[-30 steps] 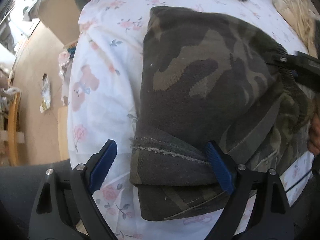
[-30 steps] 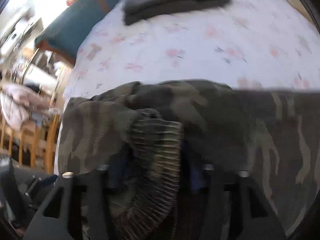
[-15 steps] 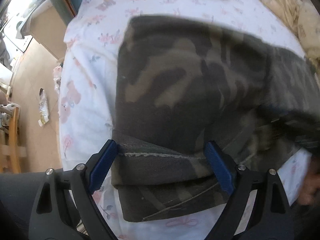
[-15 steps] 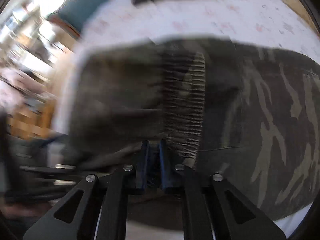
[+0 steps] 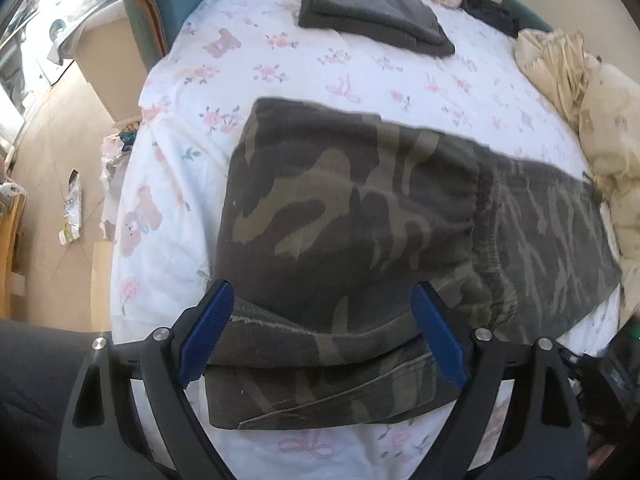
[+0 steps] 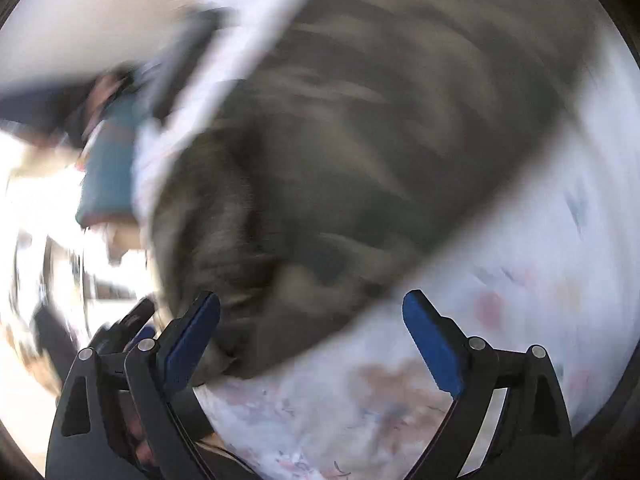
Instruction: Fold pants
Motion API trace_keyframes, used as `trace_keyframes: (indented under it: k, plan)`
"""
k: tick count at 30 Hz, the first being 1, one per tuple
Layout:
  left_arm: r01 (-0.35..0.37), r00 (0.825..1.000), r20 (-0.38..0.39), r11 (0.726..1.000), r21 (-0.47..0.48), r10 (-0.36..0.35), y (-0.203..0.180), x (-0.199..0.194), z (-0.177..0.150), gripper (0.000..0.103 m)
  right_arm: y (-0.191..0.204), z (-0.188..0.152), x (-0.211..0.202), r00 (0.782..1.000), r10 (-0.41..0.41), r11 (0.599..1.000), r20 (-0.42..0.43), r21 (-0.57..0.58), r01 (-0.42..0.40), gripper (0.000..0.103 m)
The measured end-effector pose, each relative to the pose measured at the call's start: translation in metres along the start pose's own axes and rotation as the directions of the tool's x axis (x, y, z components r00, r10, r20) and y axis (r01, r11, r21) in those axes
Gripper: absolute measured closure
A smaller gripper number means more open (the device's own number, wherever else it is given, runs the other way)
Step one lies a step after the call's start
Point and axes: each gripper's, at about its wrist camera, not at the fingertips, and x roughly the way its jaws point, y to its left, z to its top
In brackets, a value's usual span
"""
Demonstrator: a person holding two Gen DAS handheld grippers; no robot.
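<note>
Floral cotton on the bed, and the camouflage pants lie flat across it, 1 leg end doubled over onto the body, ribbed cuff on top. That fold looks laid. Left gripper hovers over the near edge, jaws spread, pressing nothing. Right gripper is a blur: its jaws have just been opening and now stand released, cloth beneath, none between the pads. Next, I'd say, both take an end for another fold. No legible writing anywhere.
</note>
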Motion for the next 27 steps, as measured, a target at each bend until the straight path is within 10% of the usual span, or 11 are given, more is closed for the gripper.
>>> trace_keyframes:
  k: [6, 12, 18, 22, 27]
  plan:
    - [0.054, 0.997, 0.061, 0.996, -0.072, -0.050, 0.003, -0.015, 0.011, 0.015, -0.054, 0.051, -0.016, 0.982, 0.006, 0.968, 0.191, 0.247, -0.054, 0.010]
    - [0.013, 0.998, 0.062, 0.996, -0.087, -0.008, 0.015, -0.011, 0.014, 0.015, -0.106, 0.148, -0.084, 0.861, -0.120, 0.913, 0.494, 0.395, -0.099, 0.008]
    - [-0.025, 0.997, 0.064, 0.991, -0.134, 0.034, 0.035, -0.008, 0.013, 0.015, -0.116, 0.218, -0.132, 0.801, -0.238, 0.913, 0.549, 0.407, -0.008, 0.011]
    - [-0.038, 0.996, 0.075, 0.991, -0.129, 0.048, 0.035, -0.007, 0.015, 0.015, -0.139, 0.249, -0.142, 0.811, -0.260, 0.900, 0.525, 0.435, 0.007, 0.022]
    - [-0.042, 0.995, 0.084, 0.993, -0.112, 0.052, 0.025, -0.005, 0.023, 0.015, -0.143, 0.258, -0.149, 0.794, -0.295, 0.910, 0.531, 0.409, 0.065, 0.096]
